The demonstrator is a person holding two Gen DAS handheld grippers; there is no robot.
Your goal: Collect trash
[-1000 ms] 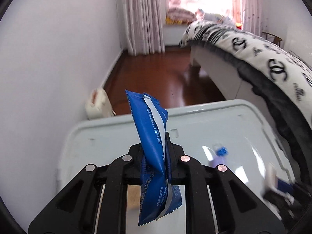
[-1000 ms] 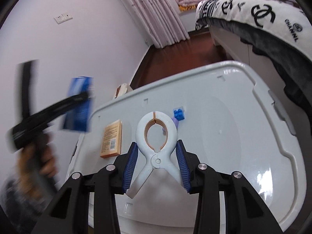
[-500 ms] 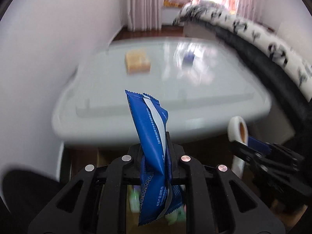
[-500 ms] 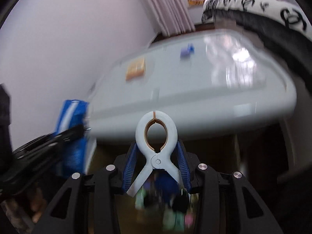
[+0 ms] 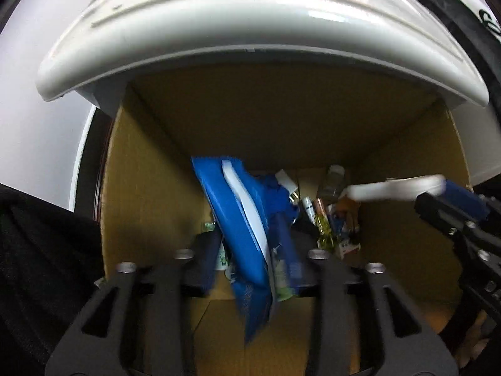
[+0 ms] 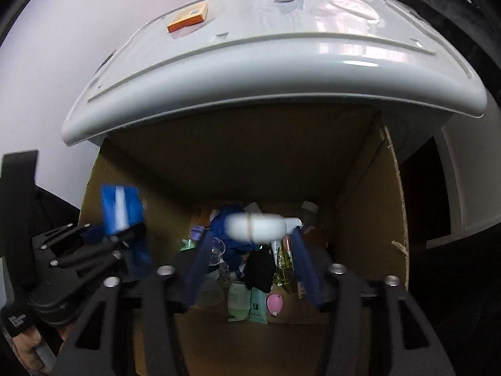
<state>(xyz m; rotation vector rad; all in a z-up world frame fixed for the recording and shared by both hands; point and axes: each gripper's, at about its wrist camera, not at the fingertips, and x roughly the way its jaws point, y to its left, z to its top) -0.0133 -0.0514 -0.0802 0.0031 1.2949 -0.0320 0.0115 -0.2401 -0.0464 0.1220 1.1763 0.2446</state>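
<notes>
Left gripper [image 5: 250,269] fingers spread, blue wrapper [image 5: 241,219] loose between them. Right gripper [image 6: 250,269] fingers wide too, white clamp [image 6: 256,226] free, both over cardboard box [image 6: 369,206].

Clip [image 6: 256,226] motion-blurred in the right view, shape smeared; can't tell if the jaws touch it. Wrapper [image 5: 241,228] blurred too, print unreadable, lower end hides box [image 5: 141,194] contents behind it. Junk on the box floor too small and dark to identify. Bench [image 5: 219,31] top cut off by the left view's upper edge.
</notes>
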